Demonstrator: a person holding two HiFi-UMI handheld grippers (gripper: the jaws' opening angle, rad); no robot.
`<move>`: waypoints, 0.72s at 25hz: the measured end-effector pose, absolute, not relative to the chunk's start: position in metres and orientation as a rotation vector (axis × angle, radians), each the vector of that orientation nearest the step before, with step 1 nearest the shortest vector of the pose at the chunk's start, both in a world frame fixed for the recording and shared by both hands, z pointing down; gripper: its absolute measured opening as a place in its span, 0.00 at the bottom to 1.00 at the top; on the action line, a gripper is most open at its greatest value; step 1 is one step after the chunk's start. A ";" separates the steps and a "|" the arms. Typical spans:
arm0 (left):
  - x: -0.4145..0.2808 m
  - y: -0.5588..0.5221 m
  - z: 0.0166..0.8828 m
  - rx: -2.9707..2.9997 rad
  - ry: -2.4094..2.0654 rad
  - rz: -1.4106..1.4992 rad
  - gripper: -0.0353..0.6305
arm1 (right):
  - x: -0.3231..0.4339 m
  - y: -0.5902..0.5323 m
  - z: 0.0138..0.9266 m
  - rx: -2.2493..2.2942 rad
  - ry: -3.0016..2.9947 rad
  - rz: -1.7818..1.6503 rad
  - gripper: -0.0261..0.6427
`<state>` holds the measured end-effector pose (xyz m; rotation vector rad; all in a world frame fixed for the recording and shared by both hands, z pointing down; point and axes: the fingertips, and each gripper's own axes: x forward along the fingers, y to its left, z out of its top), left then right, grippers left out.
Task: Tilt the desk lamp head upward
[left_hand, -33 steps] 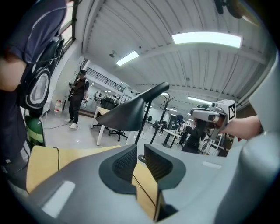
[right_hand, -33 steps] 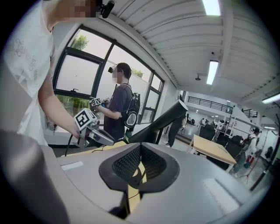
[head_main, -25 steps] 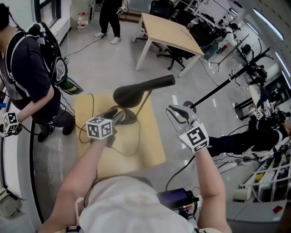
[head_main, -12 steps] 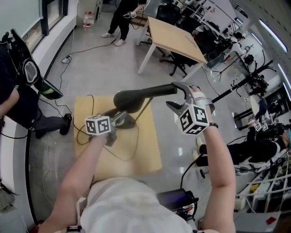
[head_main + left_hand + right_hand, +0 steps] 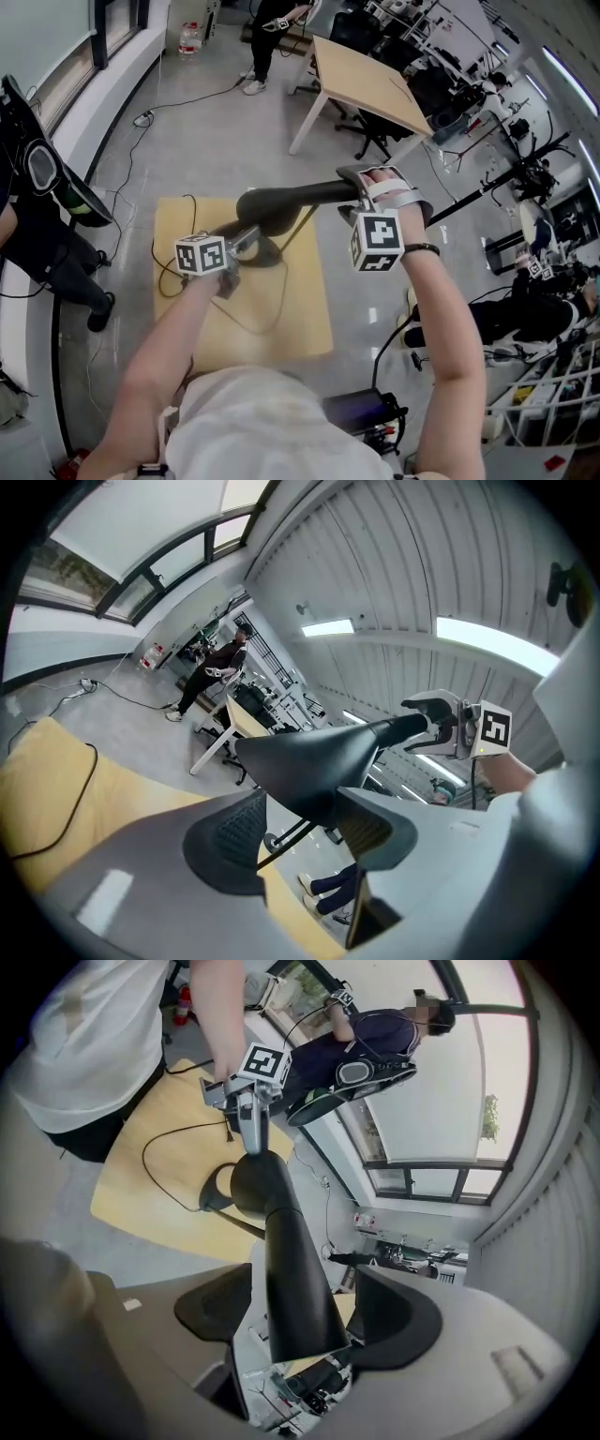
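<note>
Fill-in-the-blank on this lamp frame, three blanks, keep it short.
The desk lamp is ___ in colour.
The gripper whose jaws straddle the lamp's narrow tip is the person's ___ one.
The lamp's base rests on a low yellow ___.
Missing: black; right; table. Note: that gripper's jaws are opening, with the tip between them.

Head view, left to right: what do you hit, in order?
Person in dark clothes → left gripper (jaws closing, nothing pinched) → desk lamp head → right gripper (jaws opening, head's tip between them) → legs in dark trousers
</note>
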<state>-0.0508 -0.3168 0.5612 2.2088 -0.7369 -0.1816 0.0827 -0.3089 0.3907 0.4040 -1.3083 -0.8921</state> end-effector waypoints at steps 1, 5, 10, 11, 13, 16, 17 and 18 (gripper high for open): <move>-0.050 -0.316 0.561 2.211 -0.741 -0.178 0.40 | 0.085 -0.309 0.392 0.386 -1.277 -0.905 0.57; -0.047 -0.316 0.560 2.221 -0.757 -0.166 0.40 | 0.094 -0.308 0.393 0.334 -1.123 -0.952 0.43; -0.051 -0.316 0.560 2.230 -0.761 -0.160 0.41 | 0.091 -0.310 0.393 0.348 -1.017 -0.942 0.39; -0.052 -0.317 0.559 2.226 -0.764 -0.164 0.41 | 0.091 -0.312 0.394 0.355 -1.012 -0.943 0.39; -0.053 -0.319 0.559 2.220 -0.771 -0.175 0.41 | 0.091 -0.314 0.395 0.371 -1.013 -0.942 0.39; -0.056 -0.323 0.558 2.220 -0.785 -0.193 0.39 | 0.092 -0.316 0.398 0.392 -1.025 -0.929 0.39; -0.057 -0.324 0.557 2.222 -0.793 -0.196 0.39 | 0.093 -0.316 0.398 0.398 -1.032 -0.929 0.39; -0.058 -0.324 0.556 2.224 -0.801 -0.195 0.39 | 0.094 -0.315 0.398 0.405 -1.041 -0.930 0.39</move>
